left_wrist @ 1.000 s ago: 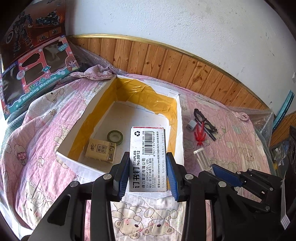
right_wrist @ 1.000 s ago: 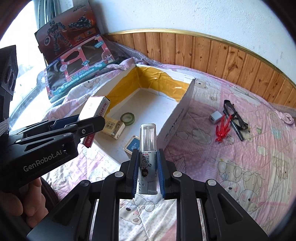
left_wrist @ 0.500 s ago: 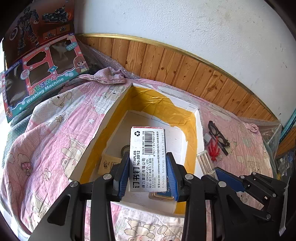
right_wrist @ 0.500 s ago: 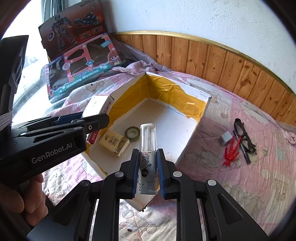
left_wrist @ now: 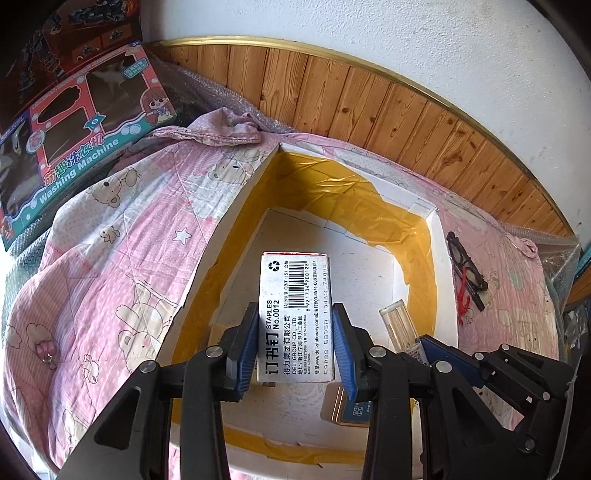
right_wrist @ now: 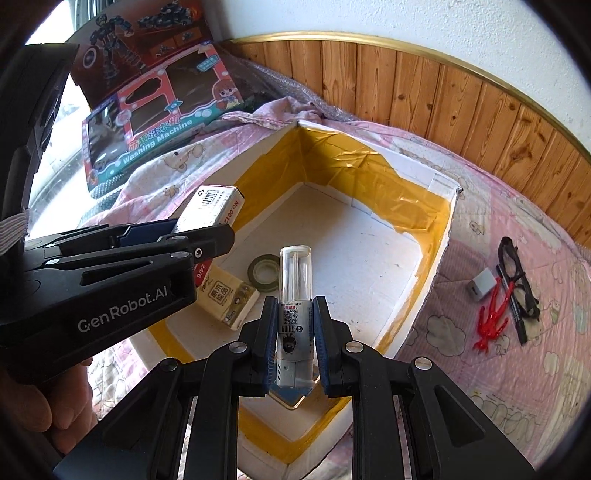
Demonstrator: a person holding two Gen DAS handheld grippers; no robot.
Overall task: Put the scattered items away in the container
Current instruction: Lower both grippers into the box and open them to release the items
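- a white foam box (right_wrist: 436,266) with yellow tape lining its inner walls sits open on a pink quilt (left_wrist: 110,266) printed with cartoon bears.
- the left gripper (left_wrist: 297,347) hangs over the box, its blue pads pinching a white staples box (left_wrist: 295,317) by the long sides; the label reads "staples no.0012" beside a barcode.
- in the right wrist view the same left gripper (right_wrist: 207,227) comes in from the left, the staples box (right_wrist: 212,205) tilted over the box's left wall, and part of a hand (right_wrist: 48,402) shows beneath it.
- the right gripper (right_wrist: 295,343) is clamped on a small clear tube (right_wrist: 294,295) with a white printed label carrying a qr code, held upright above the box's near end.
- on the box floor lie a roll of dark green tape (right_wrist: 264,271) and, just beside it, a pale yellow packet (right_wrist: 229,299).
- a blue card with a gold edge (left_wrist: 351,410) shows under the grippers at the near end of the box.
- outside the box, to its right on the quilt, lie black glasses (right_wrist: 515,273), a red plastic figure (right_wrist: 493,317) touching them, and a small white cube (right_wrist: 482,286) just beside.
- a pink and teal toy carton marked "washing machine" (right_wrist: 159,125) leans at the far left, with a darker toy carton (right_wrist: 140,33) behind it.
- wood panelling (left_wrist: 369,99) topped by a gold strip runs along the white wall behind.
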